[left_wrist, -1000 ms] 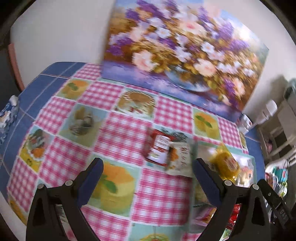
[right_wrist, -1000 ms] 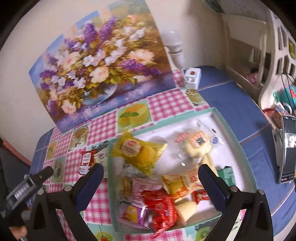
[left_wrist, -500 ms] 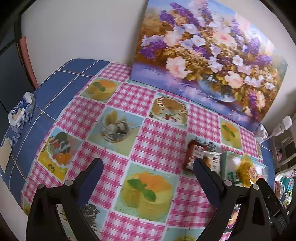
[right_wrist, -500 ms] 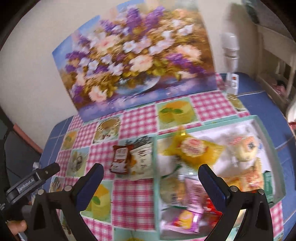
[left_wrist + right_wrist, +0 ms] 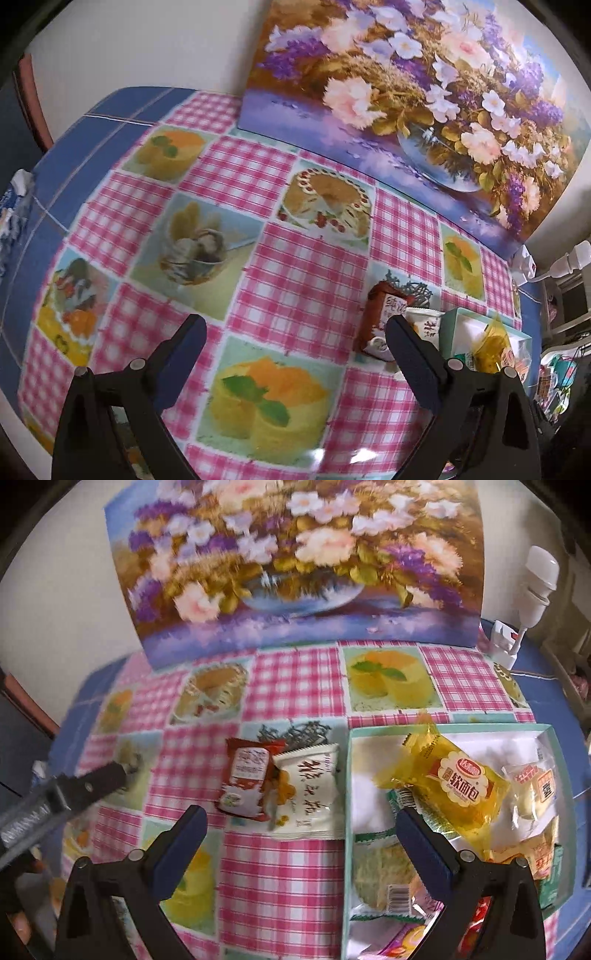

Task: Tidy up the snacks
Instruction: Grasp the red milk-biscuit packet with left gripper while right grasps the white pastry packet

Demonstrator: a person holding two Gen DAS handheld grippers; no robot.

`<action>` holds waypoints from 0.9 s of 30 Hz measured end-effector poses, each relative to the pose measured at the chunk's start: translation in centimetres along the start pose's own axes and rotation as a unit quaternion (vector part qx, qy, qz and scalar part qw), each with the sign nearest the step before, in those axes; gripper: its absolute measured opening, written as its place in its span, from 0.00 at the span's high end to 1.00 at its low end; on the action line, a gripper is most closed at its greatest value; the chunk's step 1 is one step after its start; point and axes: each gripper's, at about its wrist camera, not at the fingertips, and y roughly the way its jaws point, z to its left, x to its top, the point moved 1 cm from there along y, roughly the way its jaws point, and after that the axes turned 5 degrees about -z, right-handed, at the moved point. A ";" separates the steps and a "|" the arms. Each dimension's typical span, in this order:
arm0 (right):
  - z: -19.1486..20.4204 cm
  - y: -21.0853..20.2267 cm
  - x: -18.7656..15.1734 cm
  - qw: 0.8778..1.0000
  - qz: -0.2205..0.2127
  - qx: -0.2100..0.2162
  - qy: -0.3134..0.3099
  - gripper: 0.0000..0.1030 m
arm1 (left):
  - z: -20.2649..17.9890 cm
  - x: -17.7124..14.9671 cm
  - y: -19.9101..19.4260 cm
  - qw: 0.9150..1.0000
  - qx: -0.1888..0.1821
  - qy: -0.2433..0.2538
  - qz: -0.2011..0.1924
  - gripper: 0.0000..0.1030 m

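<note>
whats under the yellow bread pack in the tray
The yellow bread pack lies on a green-edged packet and the tray's white lining; whatever else is beneath stays covered.

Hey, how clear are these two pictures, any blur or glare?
Left wrist view: strong fisheye bending, soft at the left edge, a small glare streak low on the tablecloth. Right wrist view: the flower painting is smeared, while the yellow bread packet reads sharp.
</note>
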 end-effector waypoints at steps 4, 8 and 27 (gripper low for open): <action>-0.6 1.2 0.7 1.000 0.017 -0.009 0.012 0.00 | -1.1 0.0 1.3 1.000 0.000 0.012 0.006 0.05; -1.0 2.0 1.6 0.999 0.022 -0.027 0.015 0.01 | -1.7 0.1 2.7 1.000 -0.008 0.010 0.012 0.05; -5.7 2.3 3.1 0.994 0.012 -0.101 0.047 0.12 | -5.9 -0.4 7.1 0.998 -0.027 0.042 0.041 0.06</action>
